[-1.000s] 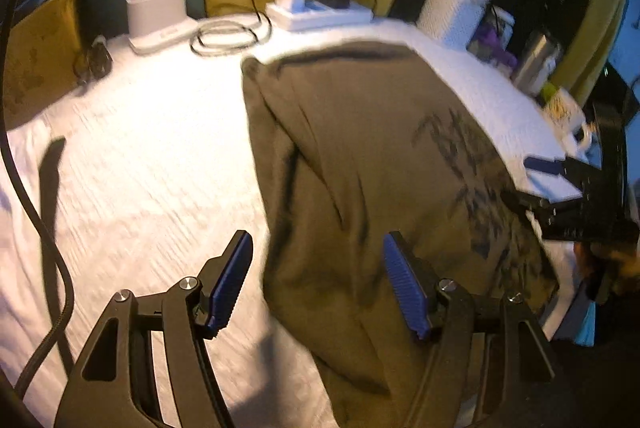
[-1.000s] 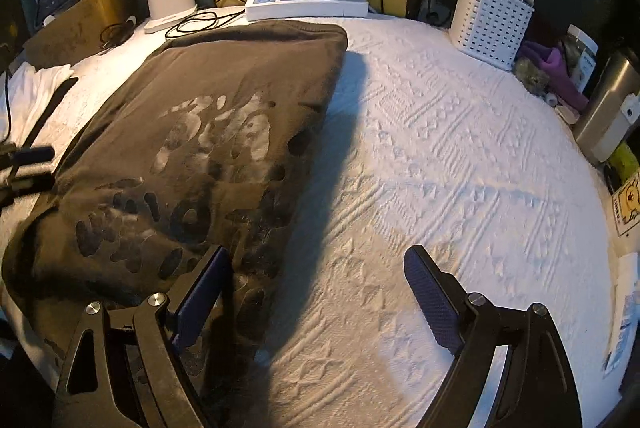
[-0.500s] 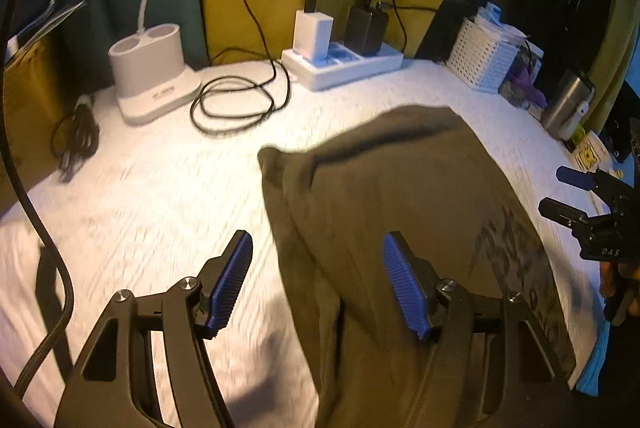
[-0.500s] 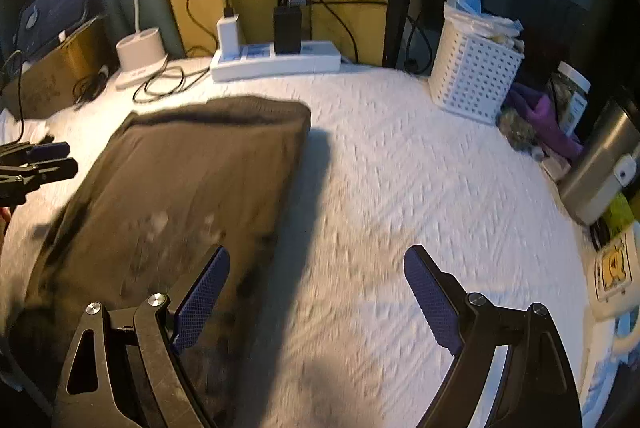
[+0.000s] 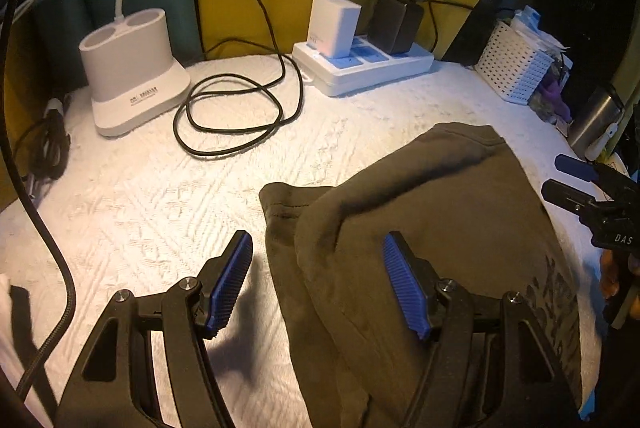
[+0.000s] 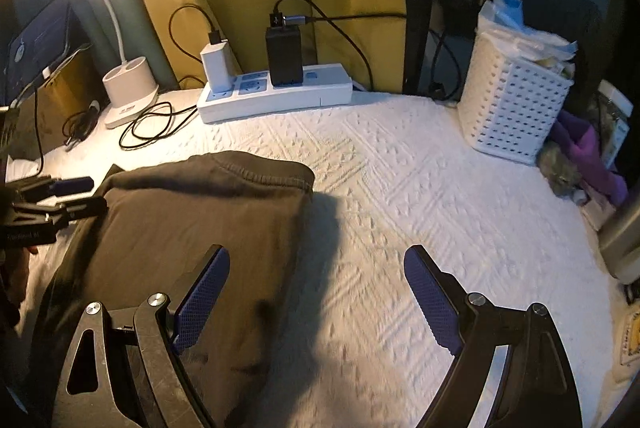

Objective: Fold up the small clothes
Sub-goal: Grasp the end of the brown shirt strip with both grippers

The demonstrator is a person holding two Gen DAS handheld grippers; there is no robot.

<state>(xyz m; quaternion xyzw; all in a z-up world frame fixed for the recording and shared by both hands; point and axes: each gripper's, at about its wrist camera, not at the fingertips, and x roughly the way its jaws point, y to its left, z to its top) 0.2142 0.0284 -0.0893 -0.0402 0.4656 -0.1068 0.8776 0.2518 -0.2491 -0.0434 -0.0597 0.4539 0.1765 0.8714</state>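
White textured cloth (image 6: 420,212) — power strip (image 6: 276,90), basket (image 6: 512,108) behind.

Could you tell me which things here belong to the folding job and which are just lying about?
For the job: dark olive garment, left gripper, right gripper, both open and empty.

Lying about: power strip, white basket, lamp base, coiled black cable, steel flask.

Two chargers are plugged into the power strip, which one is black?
The black charger, taller, right of the white charger on the power strip in the right wrist view.
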